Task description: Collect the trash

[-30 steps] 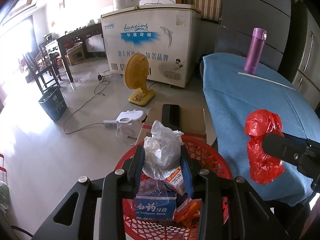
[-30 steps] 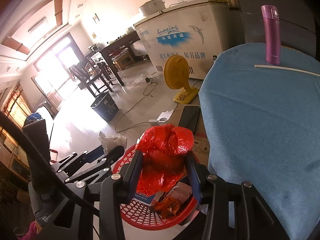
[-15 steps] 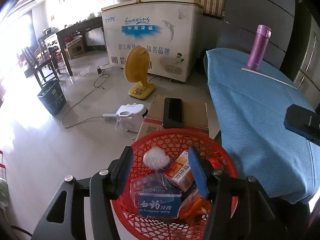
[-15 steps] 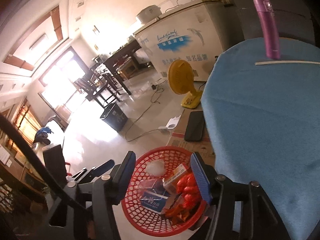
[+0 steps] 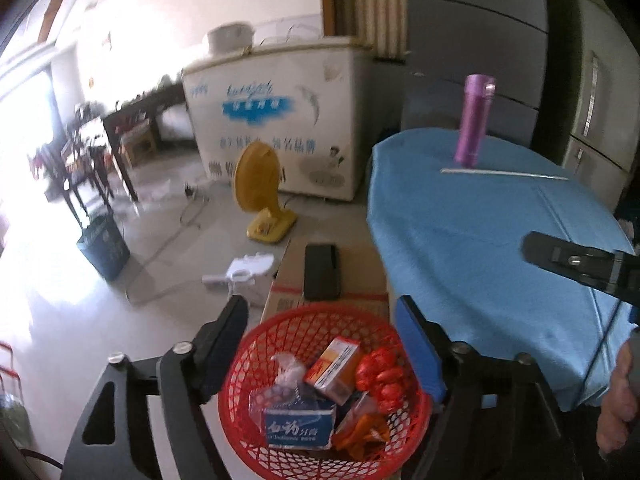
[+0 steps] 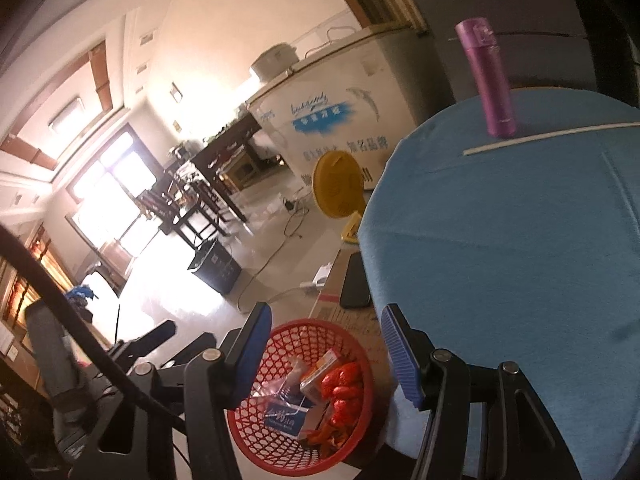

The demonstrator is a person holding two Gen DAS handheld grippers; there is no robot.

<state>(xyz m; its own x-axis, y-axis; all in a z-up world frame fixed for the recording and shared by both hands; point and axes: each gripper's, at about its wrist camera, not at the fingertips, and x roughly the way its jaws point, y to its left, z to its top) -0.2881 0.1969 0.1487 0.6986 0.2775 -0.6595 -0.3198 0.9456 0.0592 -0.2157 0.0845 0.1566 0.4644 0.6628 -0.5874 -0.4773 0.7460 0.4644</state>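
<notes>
Both tongs w/ jaws apart, empty, over red basket point(image 5: 412, 432) w/ trash.

Left tool point(image 5: 320, 354): black angular frame, silver screws, blue ribbed pads. Right tool point(image 6: 326, 354): same build, black cable crossing lower left. Bare-skinned hand point(image 5: 618, 396), right edge.

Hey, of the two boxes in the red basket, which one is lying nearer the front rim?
The blue toothpaste box lies nearest the front rim of the red basket. The orange-and-white box sits tilted behind it, beside the red plastic bag.
</notes>
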